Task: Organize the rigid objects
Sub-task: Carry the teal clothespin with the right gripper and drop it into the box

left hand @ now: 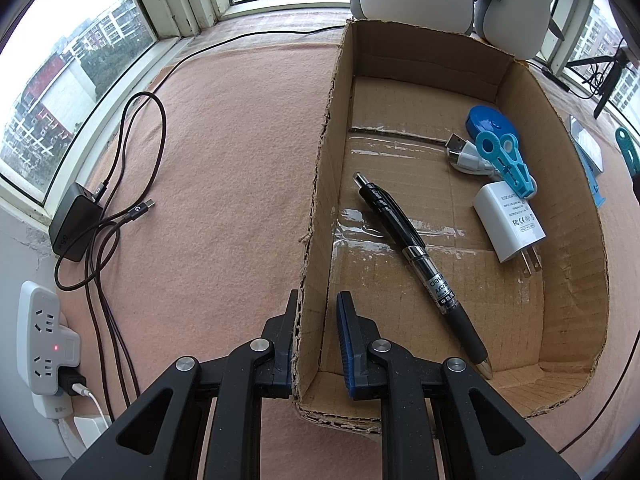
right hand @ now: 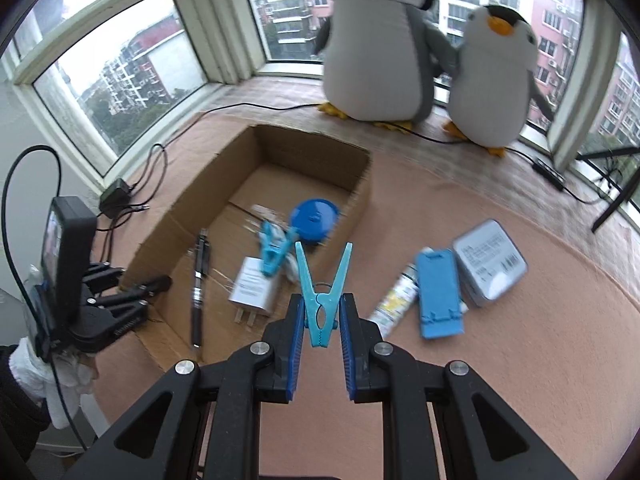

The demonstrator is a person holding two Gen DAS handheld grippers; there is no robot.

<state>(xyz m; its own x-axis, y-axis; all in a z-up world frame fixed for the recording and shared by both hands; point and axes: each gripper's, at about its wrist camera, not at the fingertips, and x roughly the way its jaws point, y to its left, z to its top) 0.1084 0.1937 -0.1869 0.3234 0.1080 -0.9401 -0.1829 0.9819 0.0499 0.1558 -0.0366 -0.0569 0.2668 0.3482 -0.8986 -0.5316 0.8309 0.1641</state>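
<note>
Pinkish felt covered the table [left hand: 224, 184] below the windows in the left wrist view. The left gripper [left hand: 316, 344] was clamped on the near left wall of the cardboard box [left hand: 320, 184]. Inside lay a black pen [left hand: 420, 264] marked "deli" and a white charger [left hand: 508, 220] with FCC and CE marks.

From the right wrist view, the right gripper [right hand: 320, 320] pinched a light-blue clothespin [right hand: 322, 300], held above the table just beside the box's near right corner. A grey tin's [right hand: 490, 264] label was unreadable.

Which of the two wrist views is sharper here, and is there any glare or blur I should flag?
Left wrist view: sharp, print on the black pen legible, glare on tape strips inside the cardboard box. Right wrist view: motion-smeared background, while the clothespin held in the right gripper stays crisp; both show fisheye bending.
</note>
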